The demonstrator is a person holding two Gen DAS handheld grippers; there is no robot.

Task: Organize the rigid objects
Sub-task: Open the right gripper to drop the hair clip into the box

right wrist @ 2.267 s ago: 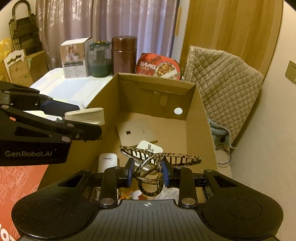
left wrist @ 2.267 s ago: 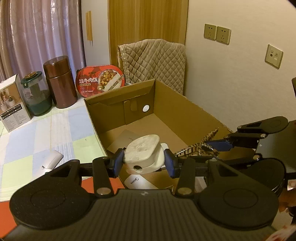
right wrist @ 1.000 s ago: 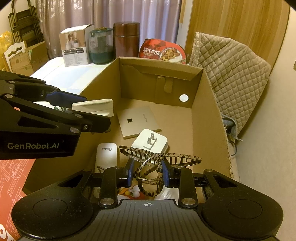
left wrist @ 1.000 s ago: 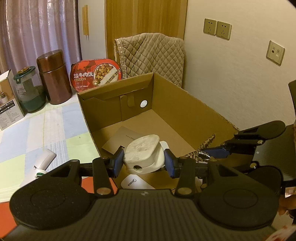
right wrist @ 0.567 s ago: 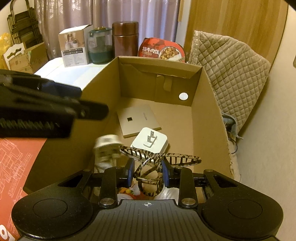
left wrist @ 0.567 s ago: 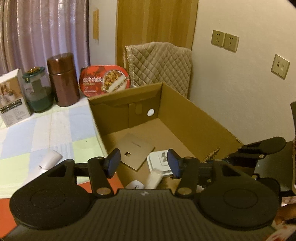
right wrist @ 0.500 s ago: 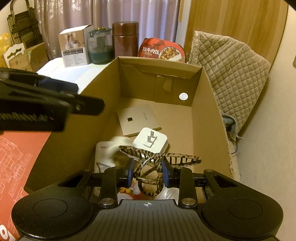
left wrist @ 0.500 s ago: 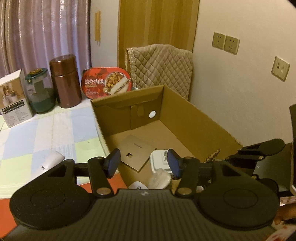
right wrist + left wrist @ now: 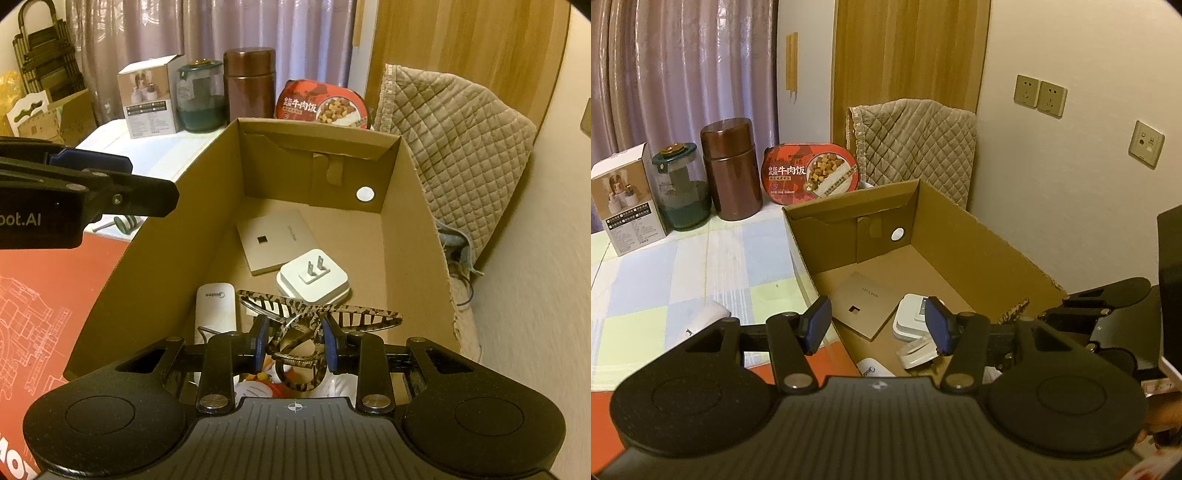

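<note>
Gripping the striped hair claw (image 9: 317,321) by its hinge, the right gripper (image 9: 295,347) hovers over the cardboard box (image 9: 413,236), presumably for dropping at 12 o'clock. Left gripper (image 9: 877,328) fingers gape empty.

One cardboard box (image 9: 413,236), two jars (image 9: 681,188) (image 9: 731,170), two plugs (image 9: 314,278) (image 9: 918,350).

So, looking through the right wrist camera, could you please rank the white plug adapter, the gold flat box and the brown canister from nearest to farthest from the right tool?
From the right tool, which is shut on the hair claw:
1. White plug adapter, just ahead on the box floor.
2. Gold flat box, further in, slightly left.
3. Brown canister, outside the cardboard box, on the table behind it.
</note>
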